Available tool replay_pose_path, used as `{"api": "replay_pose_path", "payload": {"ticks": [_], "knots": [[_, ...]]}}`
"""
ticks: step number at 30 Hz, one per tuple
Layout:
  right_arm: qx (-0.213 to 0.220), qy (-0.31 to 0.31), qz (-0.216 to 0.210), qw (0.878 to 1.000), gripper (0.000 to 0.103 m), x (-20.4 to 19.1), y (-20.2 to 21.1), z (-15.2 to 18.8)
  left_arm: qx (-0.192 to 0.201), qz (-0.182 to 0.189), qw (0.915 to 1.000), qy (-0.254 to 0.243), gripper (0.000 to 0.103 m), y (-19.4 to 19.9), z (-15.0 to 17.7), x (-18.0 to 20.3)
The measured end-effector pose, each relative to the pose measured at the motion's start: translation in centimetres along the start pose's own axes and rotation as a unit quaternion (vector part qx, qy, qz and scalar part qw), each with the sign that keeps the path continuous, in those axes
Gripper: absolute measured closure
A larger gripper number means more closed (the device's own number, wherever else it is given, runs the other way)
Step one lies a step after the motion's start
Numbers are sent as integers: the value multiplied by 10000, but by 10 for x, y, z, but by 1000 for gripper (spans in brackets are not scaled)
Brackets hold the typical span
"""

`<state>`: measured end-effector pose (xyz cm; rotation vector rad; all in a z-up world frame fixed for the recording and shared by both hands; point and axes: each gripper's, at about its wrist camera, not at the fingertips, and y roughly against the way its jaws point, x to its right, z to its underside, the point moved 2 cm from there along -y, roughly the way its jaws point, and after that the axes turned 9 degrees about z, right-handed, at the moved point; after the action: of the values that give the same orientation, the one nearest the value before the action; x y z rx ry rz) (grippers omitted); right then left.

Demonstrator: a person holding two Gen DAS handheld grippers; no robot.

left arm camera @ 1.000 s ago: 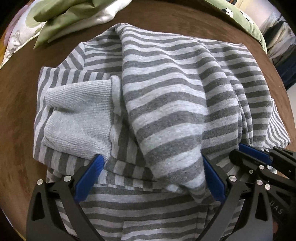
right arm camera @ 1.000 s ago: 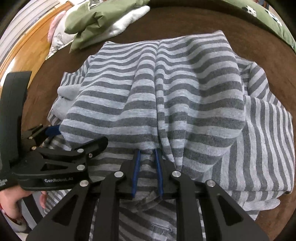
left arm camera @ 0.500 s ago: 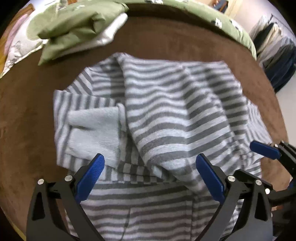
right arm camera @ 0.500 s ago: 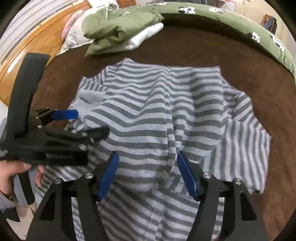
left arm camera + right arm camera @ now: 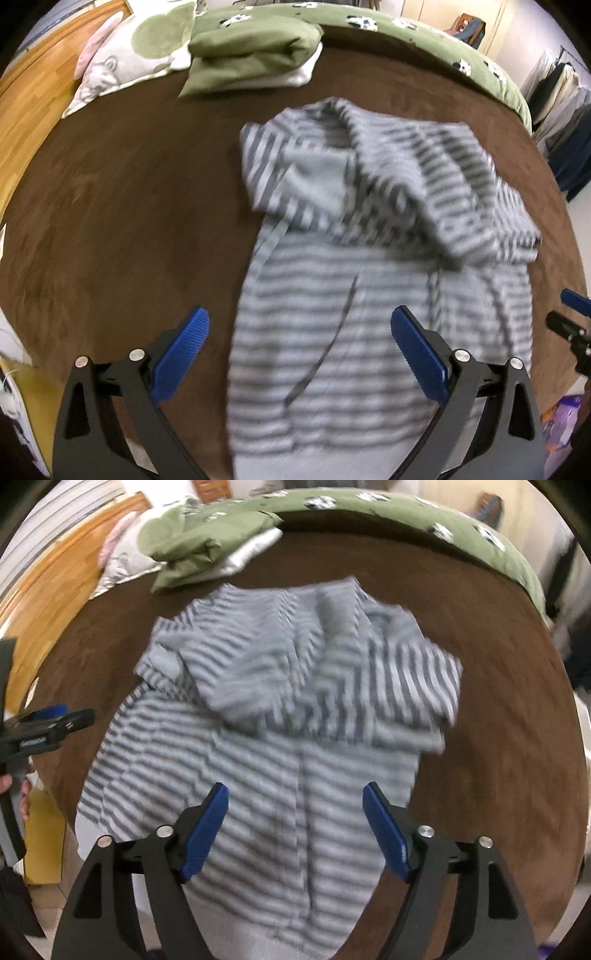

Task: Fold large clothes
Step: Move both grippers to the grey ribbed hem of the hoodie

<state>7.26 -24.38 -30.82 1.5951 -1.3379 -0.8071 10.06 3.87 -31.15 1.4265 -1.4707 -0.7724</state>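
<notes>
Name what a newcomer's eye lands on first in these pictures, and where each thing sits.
The grey striped garment dominates, spread mid-frame on the brown surface with its top part folded over. Behind it lies a folded green cloth. Both the left gripper and right gripper hang above, holding nothing, the right one's jaws opening.

Striped garment (image 5: 369,295) — motion-blurred, near hem cut off

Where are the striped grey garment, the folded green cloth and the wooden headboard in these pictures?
striped grey garment (image 5: 280,760), right wrist view: on the striped body, below the folded-over upper part.
folded green cloth (image 5: 251,55), left wrist view: on the top fold.
wooden headboard (image 5: 33,96), left wrist view: on the orange planks at the left edge.
</notes>
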Motion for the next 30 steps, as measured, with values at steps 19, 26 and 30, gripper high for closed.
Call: {"api": "replay_pose_path", "payload": {"ticks": [19,26,30], "knots": [[-253,-1429,382,9887,18,29,-16,145,-232,702,9969,257,7,-16,135,-77],[-398,-1494,252,9877,18,25,-37,170,-288,1011,9944,143,7,-30,154,-64],[-390,-1425,53,9890,18,11,-37,170,-241,1269,9913,249,7,-30,152,-58]]}}
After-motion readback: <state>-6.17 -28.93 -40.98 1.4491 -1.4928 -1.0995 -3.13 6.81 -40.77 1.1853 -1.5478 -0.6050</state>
